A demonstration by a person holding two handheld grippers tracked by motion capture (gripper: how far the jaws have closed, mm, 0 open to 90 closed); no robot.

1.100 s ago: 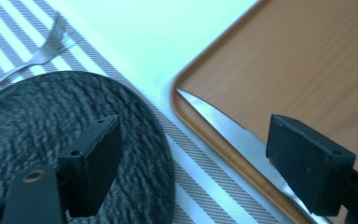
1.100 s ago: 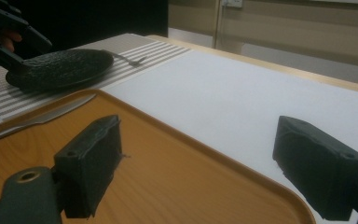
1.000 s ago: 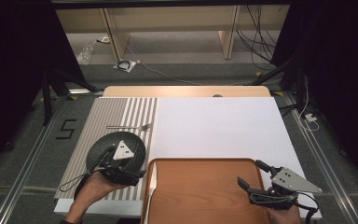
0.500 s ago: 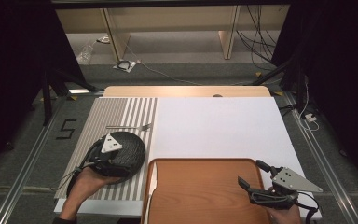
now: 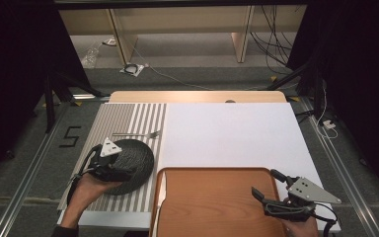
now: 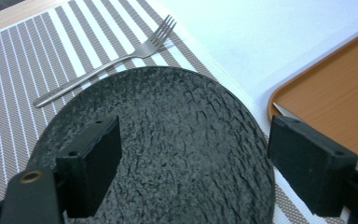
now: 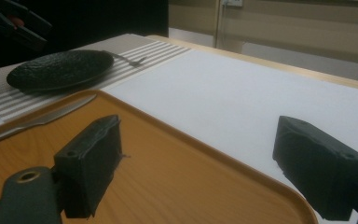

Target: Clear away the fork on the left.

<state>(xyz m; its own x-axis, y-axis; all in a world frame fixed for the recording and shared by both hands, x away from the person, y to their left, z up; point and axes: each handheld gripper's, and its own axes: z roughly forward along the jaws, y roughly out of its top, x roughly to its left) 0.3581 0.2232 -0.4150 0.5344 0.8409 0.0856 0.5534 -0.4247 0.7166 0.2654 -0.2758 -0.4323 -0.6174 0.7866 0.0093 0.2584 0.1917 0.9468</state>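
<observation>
Your orange tray [image 5: 212, 202] lies under and ahead of your right gripper [image 5: 269, 186], whose jaws stand apart and empty. The black textured plate [image 6: 168, 149] sits directly beneath your left gripper [image 5: 109, 163], jaws apart, straddling it. Sliding it forward could knock the fork [image 6: 116, 58] just beyond. The knife [image 7: 37, 120] at the tray's edge is partly hidden.

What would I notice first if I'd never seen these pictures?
Probably the round black plate on the striped mat at the left, with the open left gripper over its near edge. A fork lies just behind it. The big orange tray sits in front, by the right gripper.
</observation>
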